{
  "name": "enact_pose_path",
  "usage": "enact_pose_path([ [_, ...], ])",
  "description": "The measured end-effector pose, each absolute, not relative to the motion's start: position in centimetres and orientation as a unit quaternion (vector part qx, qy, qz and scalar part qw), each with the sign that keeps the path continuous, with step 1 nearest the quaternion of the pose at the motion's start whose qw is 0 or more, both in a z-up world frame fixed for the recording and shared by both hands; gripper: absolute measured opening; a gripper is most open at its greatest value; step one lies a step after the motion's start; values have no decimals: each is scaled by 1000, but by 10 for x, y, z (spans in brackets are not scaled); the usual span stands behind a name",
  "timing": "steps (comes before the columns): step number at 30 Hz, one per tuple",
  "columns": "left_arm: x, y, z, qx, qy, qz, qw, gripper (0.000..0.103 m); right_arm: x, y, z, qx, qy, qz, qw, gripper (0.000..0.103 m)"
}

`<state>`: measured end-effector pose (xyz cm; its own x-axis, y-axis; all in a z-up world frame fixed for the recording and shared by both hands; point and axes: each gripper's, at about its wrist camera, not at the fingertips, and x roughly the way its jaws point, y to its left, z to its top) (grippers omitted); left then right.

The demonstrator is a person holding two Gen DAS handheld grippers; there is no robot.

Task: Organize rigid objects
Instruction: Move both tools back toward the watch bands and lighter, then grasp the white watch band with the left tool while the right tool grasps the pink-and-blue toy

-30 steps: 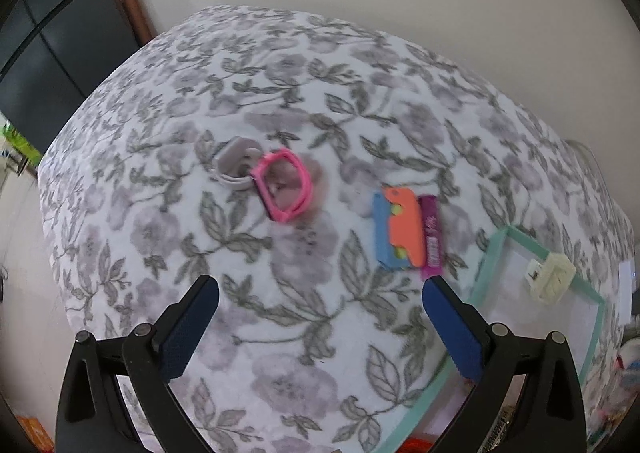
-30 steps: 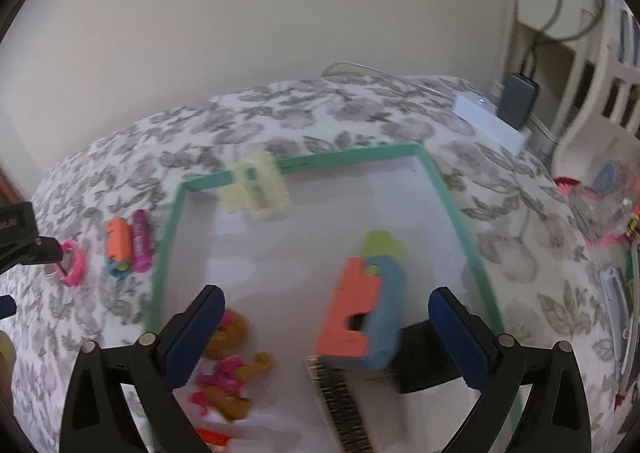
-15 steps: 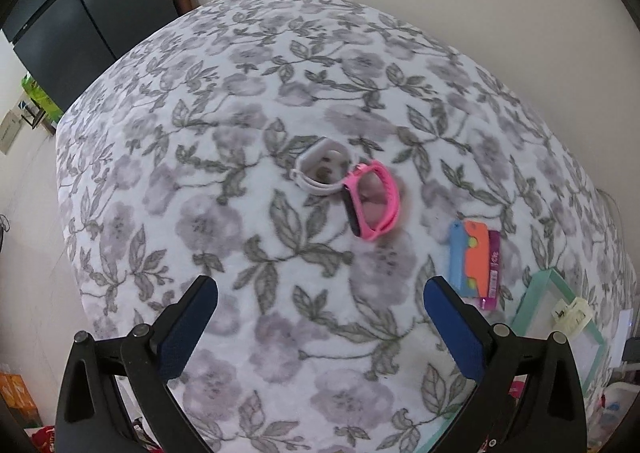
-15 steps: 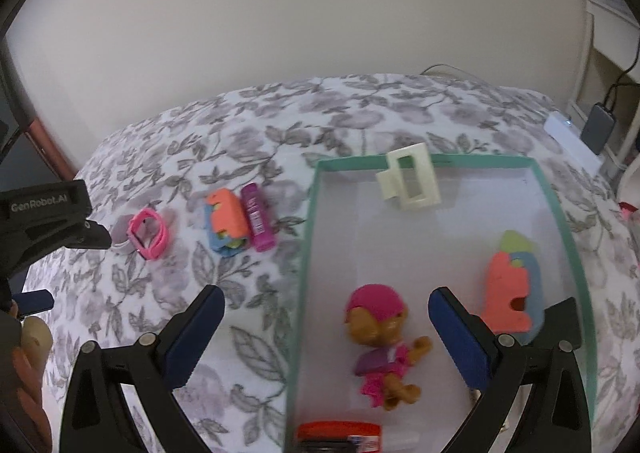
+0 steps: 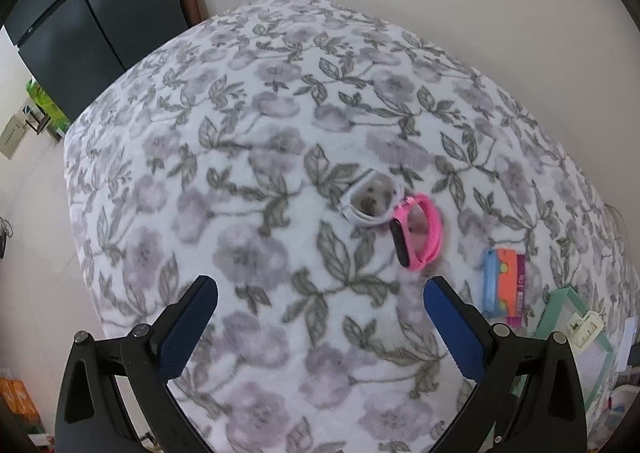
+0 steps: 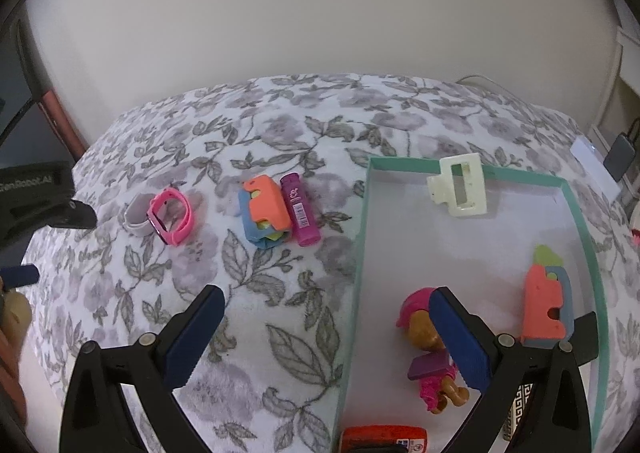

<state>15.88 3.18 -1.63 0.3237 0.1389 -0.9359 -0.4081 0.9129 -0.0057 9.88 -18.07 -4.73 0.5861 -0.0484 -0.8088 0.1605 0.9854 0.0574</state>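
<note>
Both tongs, left (image 5: 320, 295) and right (image 6: 326, 305), gape wide, empty; the left tongs' body reads "GenRobot.AI"; purple tube (image 6: 300, 209) label unreadable.

We see our right tongs (image 6: 326, 307) spread wide and empty above a floral bedspread (image 6: 280, 317). At two o'clock sits a green-rimmed tray (image 6: 362, 237) holding a cream hair clip (image 6: 460, 185) against its far rim, an orange and blue block toy (image 6: 546, 309) by its three o'clock wall, and a pink-haired doll (image 6: 424, 337) partly behind one finger. At eleven o'clock a second block toy (image 6: 264, 211) touches a purple tube (image 6: 300, 209); at ten o'clock a pink watch (image 6: 172, 217) lies against a white band (image 6: 136, 217).
</note>
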Motion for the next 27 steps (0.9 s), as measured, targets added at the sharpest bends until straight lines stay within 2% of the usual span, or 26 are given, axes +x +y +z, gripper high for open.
enact_pose_path([
  [16, 172, 74, -47, -172, 545, 113, 813, 103, 124, -169, -46, 51, 438, -51, 896, 103],
  [23, 190, 89, -58, -190, 533, 79, 821, 102, 145, -174, -45, 45, 435, -49, 898, 84],
  [27, 203, 93, -66, -185, 529, 64, 826, 102, 159, -172, -49, 47, 438, -40, 897, 81],
])
